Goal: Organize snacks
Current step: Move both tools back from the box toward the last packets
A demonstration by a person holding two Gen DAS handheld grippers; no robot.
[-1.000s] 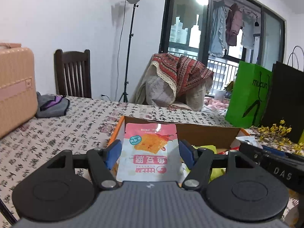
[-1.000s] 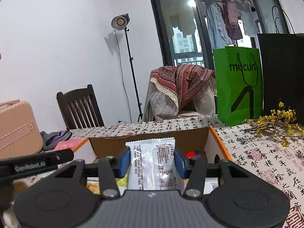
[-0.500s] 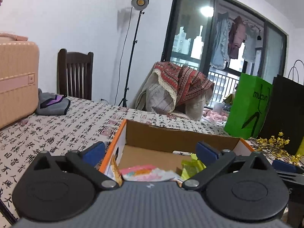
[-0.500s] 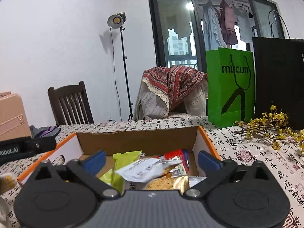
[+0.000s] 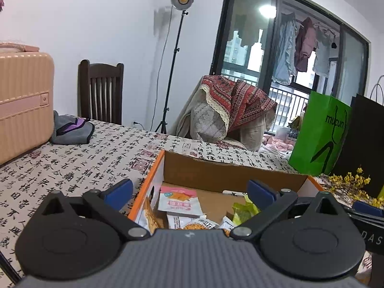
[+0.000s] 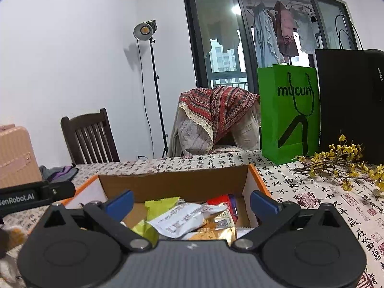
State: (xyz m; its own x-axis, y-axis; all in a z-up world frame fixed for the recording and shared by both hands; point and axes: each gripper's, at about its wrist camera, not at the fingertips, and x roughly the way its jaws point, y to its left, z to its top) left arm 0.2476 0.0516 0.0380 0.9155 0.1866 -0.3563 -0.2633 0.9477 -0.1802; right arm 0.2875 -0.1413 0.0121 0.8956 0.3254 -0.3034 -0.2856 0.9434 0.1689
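We hover at the near edge of a cardboard box (image 5: 230, 175), plain brown inside with an orange rim and glossy white outer walls, set on a tablecloth (image 5: 72, 168) printed with black calligraphy. At nine o'clock in the left view stands a ribbed, hard peach suitcase (image 5: 24, 100), with a soft grey pouch (image 5: 72, 130) beside it. Our left gripper (image 5: 189, 190) is released, its blue-padded jaws having just swung wide, nothing between them; below, a flat pink-and-white snack packet (image 5: 180, 201) lies on the box floor at the left end, other crinkled packets crowding around it. Moving right, our right gripper (image 6: 190, 201) is likewise released, its jaws just sprung apart and empty; under it a creased white foil packet (image 6: 184, 218) rests on top of the pile, a lime-green wrapper (image 6: 160, 206) at ten o'clock of it, a red one (image 6: 219, 200) at two. Further right stands a smooth green paper bag (image 6: 288, 112), then dry yellow-flowered twigs (image 6: 340, 163).
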